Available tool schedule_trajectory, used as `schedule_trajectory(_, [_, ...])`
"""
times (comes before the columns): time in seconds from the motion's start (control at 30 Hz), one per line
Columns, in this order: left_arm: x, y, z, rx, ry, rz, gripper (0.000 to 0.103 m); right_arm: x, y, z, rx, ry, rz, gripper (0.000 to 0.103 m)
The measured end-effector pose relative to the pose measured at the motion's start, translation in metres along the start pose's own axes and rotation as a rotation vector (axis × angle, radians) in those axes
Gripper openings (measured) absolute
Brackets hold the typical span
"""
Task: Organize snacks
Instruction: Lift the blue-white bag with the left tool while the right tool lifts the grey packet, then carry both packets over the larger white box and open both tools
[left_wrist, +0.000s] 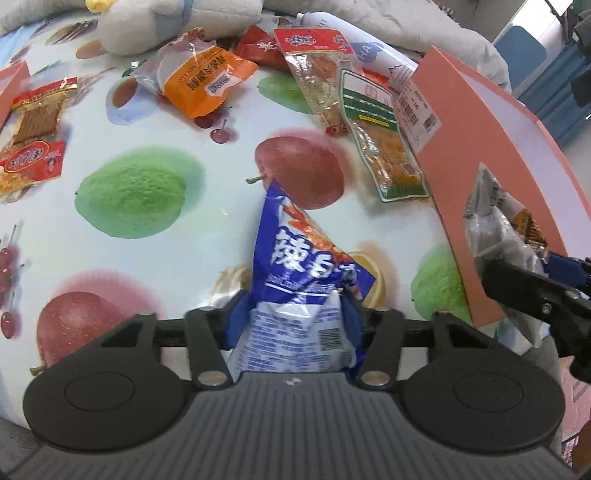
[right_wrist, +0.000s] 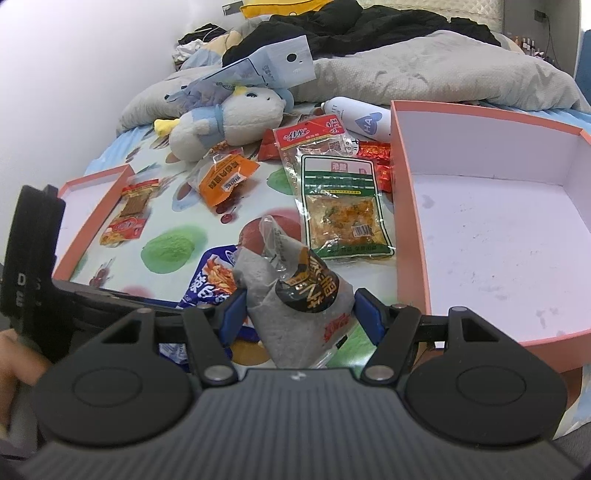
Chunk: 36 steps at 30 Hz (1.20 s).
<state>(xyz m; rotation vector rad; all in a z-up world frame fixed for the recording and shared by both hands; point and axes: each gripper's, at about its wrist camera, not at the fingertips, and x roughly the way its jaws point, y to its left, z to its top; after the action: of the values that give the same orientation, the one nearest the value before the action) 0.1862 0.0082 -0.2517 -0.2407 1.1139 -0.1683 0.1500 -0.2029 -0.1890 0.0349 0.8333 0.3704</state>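
Observation:
My left gripper (left_wrist: 295, 314) is shut on a blue snack bag (left_wrist: 295, 254), whose top points out over the fruit-print sheet (left_wrist: 129, 192). My right gripper (right_wrist: 300, 310) is shut on a grey packet with a black and orange label (right_wrist: 280, 321), held just left of the big pink box (right_wrist: 410, 221). That box is white inside and holds nothing I can see. In the right wrist view the blue snack bag (right_wrist: 210, 277) shows low on the left. In the left wrist view the grey packet (left_wrist: 495, 236) shows at the right edge, beside the pink box wall (left_wrist: 461, 147).
Loose snacks lie on the sheet: an orange packet (right_wrist: 225, 181), a red-topped clear packet (right_wrist: 314, 140), a green-edged packet (right_wrist: 343, 210), and a red-label one (right_wrist: 129, 214) beside a small pink box (right_wrist: 92, 218). A plush toy (right_wrist: 229, 125), a white bottle (right_wrist: 358, 114) and a grey blanket (right_wrist: 443, 70) lie behind.

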Motion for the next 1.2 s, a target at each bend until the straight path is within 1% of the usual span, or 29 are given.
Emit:
schedule_trajectory(0.1, [-0.005, -0.005, 0.002, 0.006, -0.008, 0.021, 0.051, 0.000, -0.001, 0.001, 0.010, 0.001, 0.004, 0.067])
schedule_trajectory(0.2, [-0.014, -0.006, 0.003, -0.012, -0.020, 0.034, 0.050, -0.001, -0.001, 0.004, 0.018, -0.004, 0.009, 0.067])
schedule_trajectory(0.37, [-0.039, -0.011, 0.011, -0.040, -0.061, 0.033, 0.050, -0.010, -0.003, 0.014, 0.018, -0.025, 0.016, 0.067])
schedule_trajectory(0.57, [-0.067, -0.018, 0.029, -0.067, -0.105, 0.027, 0.050, -0.026, -0.009, 0.033, 0.035, -0.065, 0.015, 0.067])
schedule_trajectory(0.73, [-0.096, -0.032, 0.050, -0.072, -0.163, 0.008, 0.050, -0.044, -0.013, 0.054, 0.028, -0.122, 0.004, 0.067])
schedule_trajectory(1.0, [-0.148, -0.068, 0.081, -0.028, -0.284, -0.008, 0.050, -0.076, -0.024, 0.085, 0.023, -0.217, -0.019, 0.067])
schedule_trajectory(1.2, [-0.176, -0.099, 0.102, 0.007, -0.361, -0.055, 0.050, -0.101, -0.038, 0.105, 0.015, -0.296, -0.049, 0.067])
